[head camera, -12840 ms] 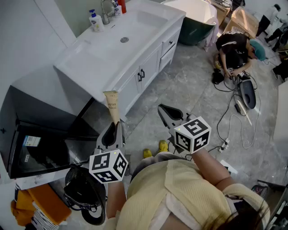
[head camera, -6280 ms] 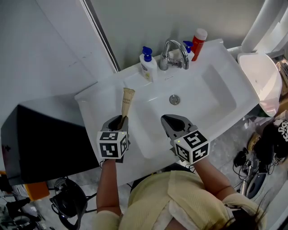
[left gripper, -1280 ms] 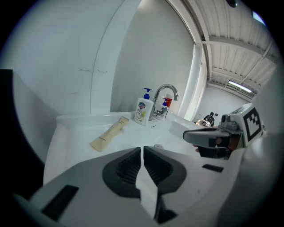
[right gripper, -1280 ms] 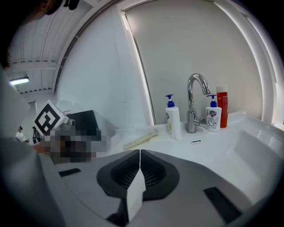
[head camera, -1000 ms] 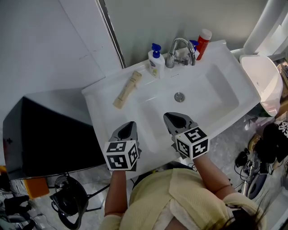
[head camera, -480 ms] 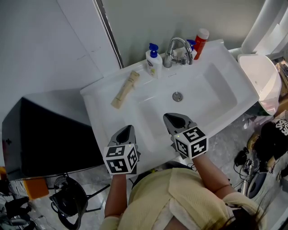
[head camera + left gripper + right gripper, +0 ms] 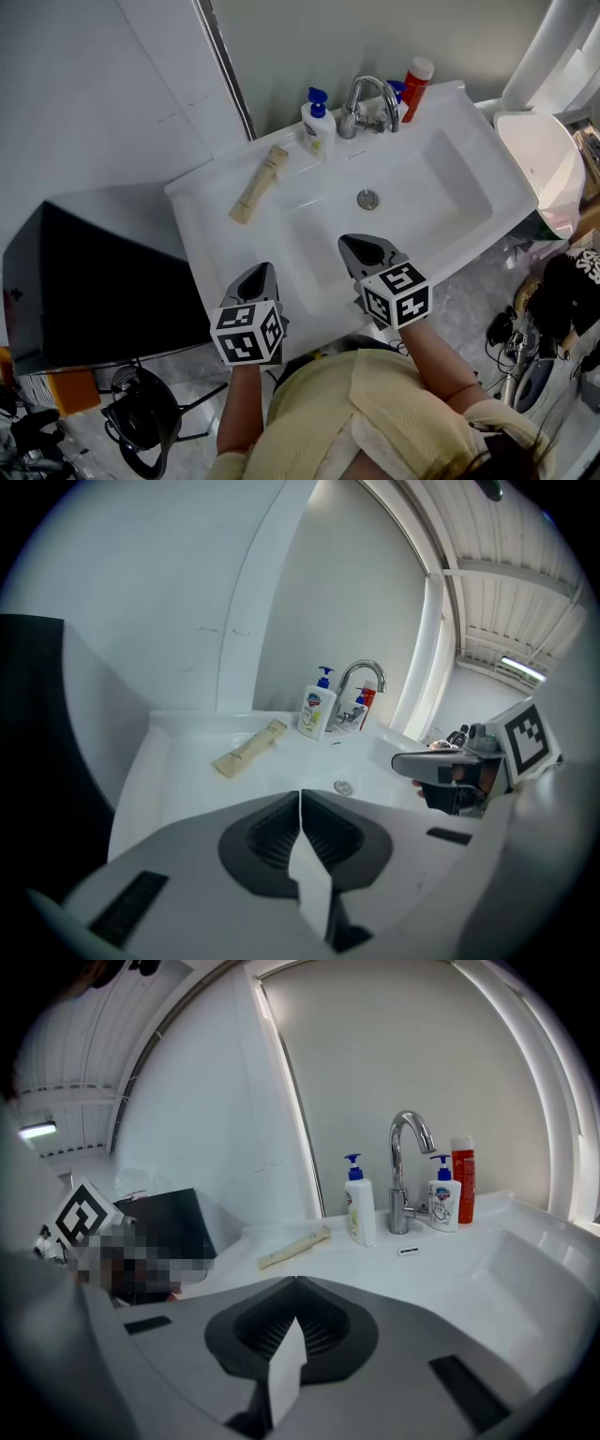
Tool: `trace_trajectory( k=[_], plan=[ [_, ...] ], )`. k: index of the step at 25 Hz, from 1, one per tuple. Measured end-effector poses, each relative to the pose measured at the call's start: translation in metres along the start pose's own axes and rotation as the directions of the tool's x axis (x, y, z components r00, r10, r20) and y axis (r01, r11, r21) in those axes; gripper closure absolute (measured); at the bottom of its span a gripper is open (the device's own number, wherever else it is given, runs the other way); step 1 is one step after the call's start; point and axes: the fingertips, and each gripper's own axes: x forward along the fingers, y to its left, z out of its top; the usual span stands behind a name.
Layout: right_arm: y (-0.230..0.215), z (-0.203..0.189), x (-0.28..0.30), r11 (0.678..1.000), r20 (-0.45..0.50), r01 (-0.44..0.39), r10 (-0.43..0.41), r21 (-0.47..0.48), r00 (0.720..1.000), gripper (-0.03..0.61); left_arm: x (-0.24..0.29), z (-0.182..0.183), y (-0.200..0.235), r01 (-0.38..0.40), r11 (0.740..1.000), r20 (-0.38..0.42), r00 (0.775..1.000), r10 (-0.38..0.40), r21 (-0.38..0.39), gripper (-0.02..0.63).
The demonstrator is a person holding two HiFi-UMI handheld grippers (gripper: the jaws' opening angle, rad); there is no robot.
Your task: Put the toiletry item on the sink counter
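A beige toiletry tube lies flat on the white sink counter, at the basin's left, also seen as the tube and the tube in the gripper views. My left gripper hovers at the counter's front edge, well short of the tube, shut and empty; in its own view the left gripper has both jaws touching. My right gripper hangs over the basin's front rim, shut with nothing in it, shown again as the right gripper.
A chrome faucet stands at the back with a white pump bottle on its left and a red bottle on its right. The basin drain is ahead. A black cabinet sits left, a white tub right.
Both grippers have drawn back slightly toward the counter's front edge. The tube stays lying where it was on the counter.
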Motion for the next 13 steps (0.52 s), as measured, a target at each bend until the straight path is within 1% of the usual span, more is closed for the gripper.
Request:
trace_trajectory(
  k=[13],
  plan=[
    [-0.001,-0.0002,0.0027,1.0,-0.003,0.004,-0.004,-0.006,1.0,0.552,-0.0014,0.0044,0.0042,-0.008,1.0,0.017,1.0,0.008,-0.004,0.571]
  ],
)
